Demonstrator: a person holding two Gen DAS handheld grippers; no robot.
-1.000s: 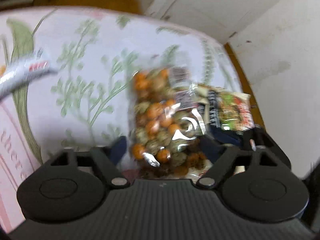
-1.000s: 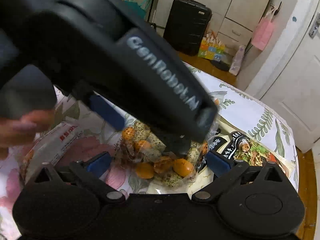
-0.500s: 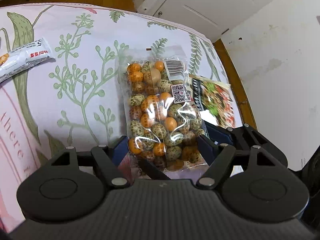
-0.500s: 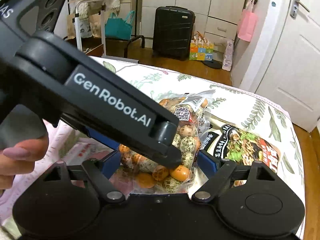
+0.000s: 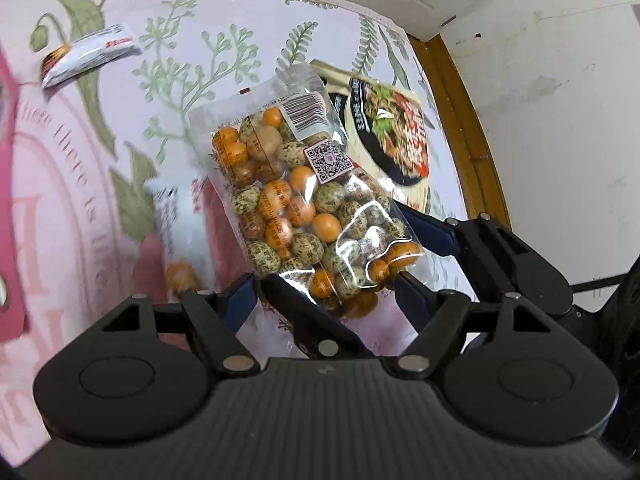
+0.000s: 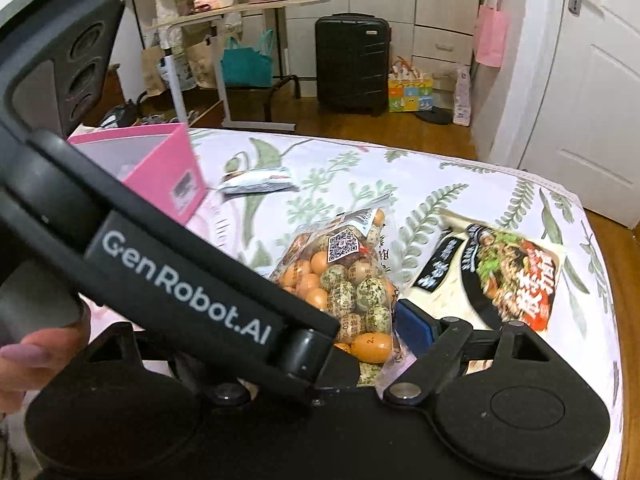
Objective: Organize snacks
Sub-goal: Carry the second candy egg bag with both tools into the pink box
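Observation:
A clear bag of orange and speckled coated nuts (image 5: 304, 208) is lifted off the floral cloth (image 5: 180, 48). Both grippers close on its lower end. My left gripper (image 5: 324, 296) has its blue pads against the bag's bottom. My right gripper (image 6: 352, 344) holds the same bag (image 6: 348, 280); only its right blue pad (image 6: 412, 330) shows, the left one is hidden behind the left gripper's black body (image 6: 180, 280). A noodle packet (image 5: 390, 132) lies flat to the right, also in the right wrist view (image 6: 508, 276).
A white snack packet (image 5: 86, 56) lies at the far left of the table, and another white packet (image 5: 180, 224) lies under the bag. A pink box (image 6: 160, 172) stands at the table's far left. The table edge and wall are close on the right.
The nut bag has been lifted off the cloth and tilted, both grippers with it. The left view has swung right; the white packets now show further into the frame.

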